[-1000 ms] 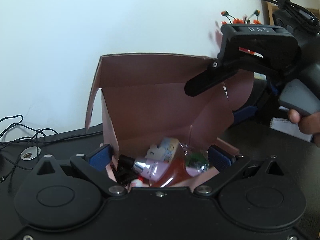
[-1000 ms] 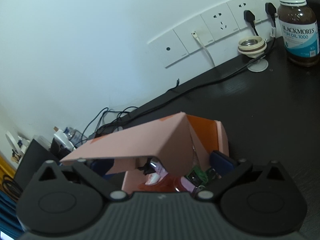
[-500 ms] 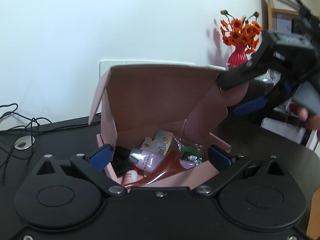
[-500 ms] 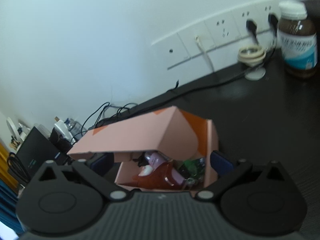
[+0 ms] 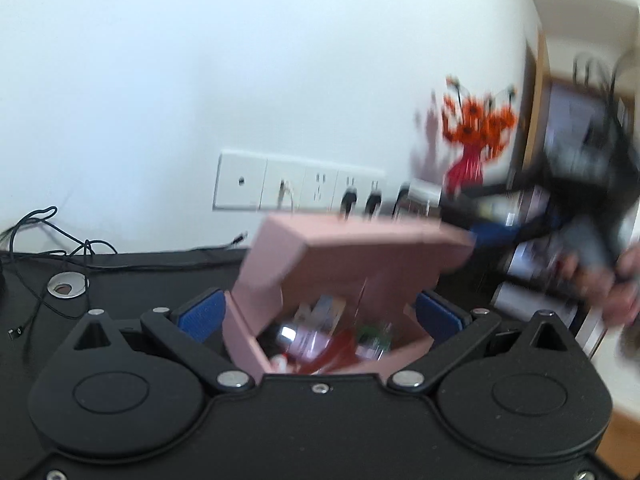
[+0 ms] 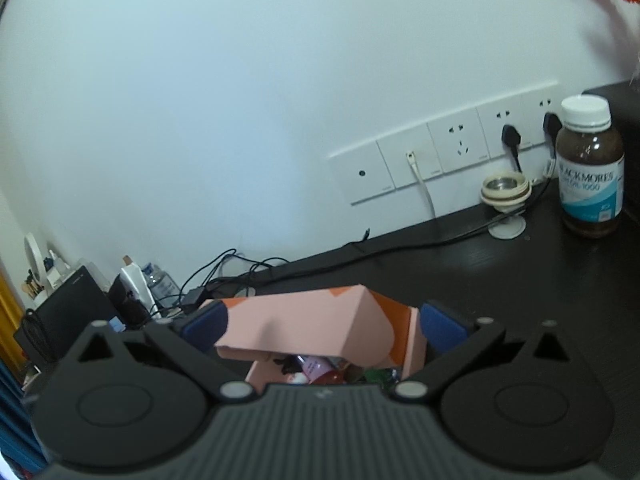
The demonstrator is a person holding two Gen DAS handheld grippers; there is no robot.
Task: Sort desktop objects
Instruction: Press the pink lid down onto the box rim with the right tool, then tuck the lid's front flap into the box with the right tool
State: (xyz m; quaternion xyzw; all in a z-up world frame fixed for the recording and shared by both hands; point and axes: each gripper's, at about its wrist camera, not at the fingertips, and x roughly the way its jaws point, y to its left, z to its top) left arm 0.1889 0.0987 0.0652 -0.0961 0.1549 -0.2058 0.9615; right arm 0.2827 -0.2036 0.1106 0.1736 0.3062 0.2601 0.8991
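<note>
The pink box sat on the black desk, framed between the spread blue pads of the left tool, which stood wide and held nothing. Its lid hung at a slant over the opening, and small bottles and packets lay packed inside. The right tool was also wide and empty, with the lid just ahead of its pads; from the left wrist it showed only as a dark smear at the far right, a hand behind it.

The step looked like closing the box. To do it well, the left tool would best brace the box by its side walls while the right pressed the lid down near its free front edge, squarely, so the flaps tucked inside the walls rather than buckling on them. The contents seemed heaped; anything proud of the rim should be nudged down first, or the lid would spring back.

Half a second before, the lid stood upright and hid the wall; it had since swung forward and down, uncovering the sockets. The right tool had drawn back from the lid's top corner toward the right, and the left view had blurred with motion. The brown bottle by the wall stayed put.
</note>
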